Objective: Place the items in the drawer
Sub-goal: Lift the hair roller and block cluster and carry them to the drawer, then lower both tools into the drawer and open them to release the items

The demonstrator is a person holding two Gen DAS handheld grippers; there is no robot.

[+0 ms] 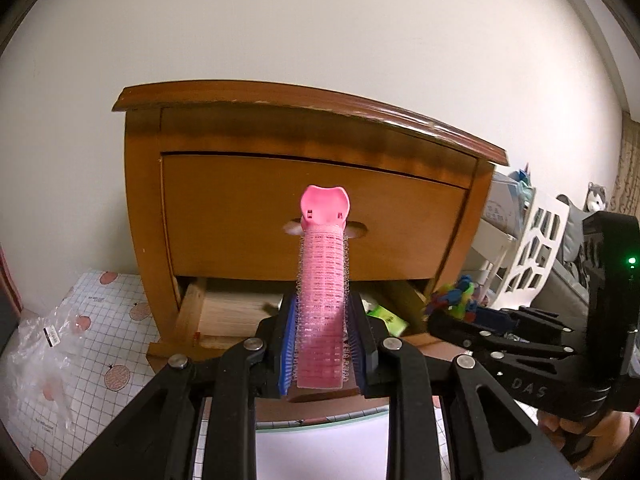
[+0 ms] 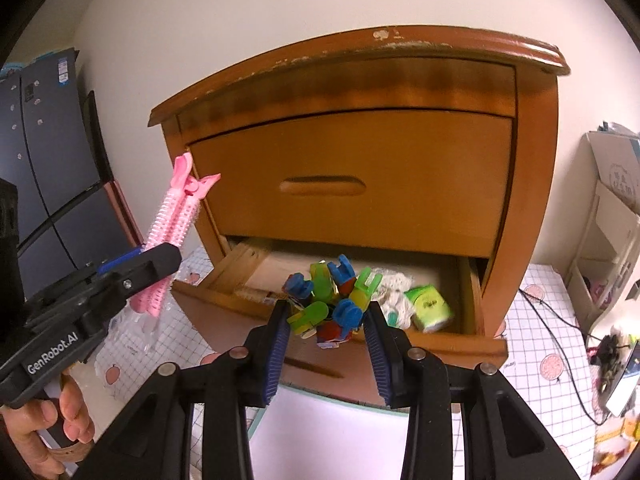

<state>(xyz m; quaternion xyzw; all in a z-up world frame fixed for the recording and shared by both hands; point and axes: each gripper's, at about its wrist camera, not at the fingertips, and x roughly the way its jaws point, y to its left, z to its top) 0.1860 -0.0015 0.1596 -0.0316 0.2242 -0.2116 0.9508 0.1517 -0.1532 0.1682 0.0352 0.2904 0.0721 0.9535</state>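
Pink hair-roller clip [image 1: 322,292] is sitting clamped between the blue pads [image 1: 289,344] of the left gripper [image 1: 323,312], standing up along the finger axis with its pink clip head pointing toward the closed upper drawer [image 1: 280,216] of the wooden nightstand [image 1: 144,200]. In the right wrist view the same clip [image 2: 176,224] is showing at far left, tilted up and to the right, its lower half pinched in the left gripper [image 2: 154,264] and its tip reaching just beside the nightstand's left edge. A hand [image 2: 44,428] is wrapping the left gripper's handle at bottom left, fingers curled around it, gripper angled up and inward.

Bundle of coloured clips [image 2: 332,300] (blue, green, yellow, red) is being held between the right gripper [image 2: 326,320] pads, jaws closed onto it. The bundle is hovering right over the front edge of the open lower drawer [image 2: 472,344]. Inside that drawer, right of the bundle, a white lacy item [image 2: 394,292] and a green packet [image 2: 430,306] are lying on the floor of the drawer.

In the left wrist view the right gripper [image 1: 452,300] is coming in from the right with the clip bundle [image 1: 454,294] at its tip, near the drawer's right front corner. Whether the bundle is touching the drawer can't be told.
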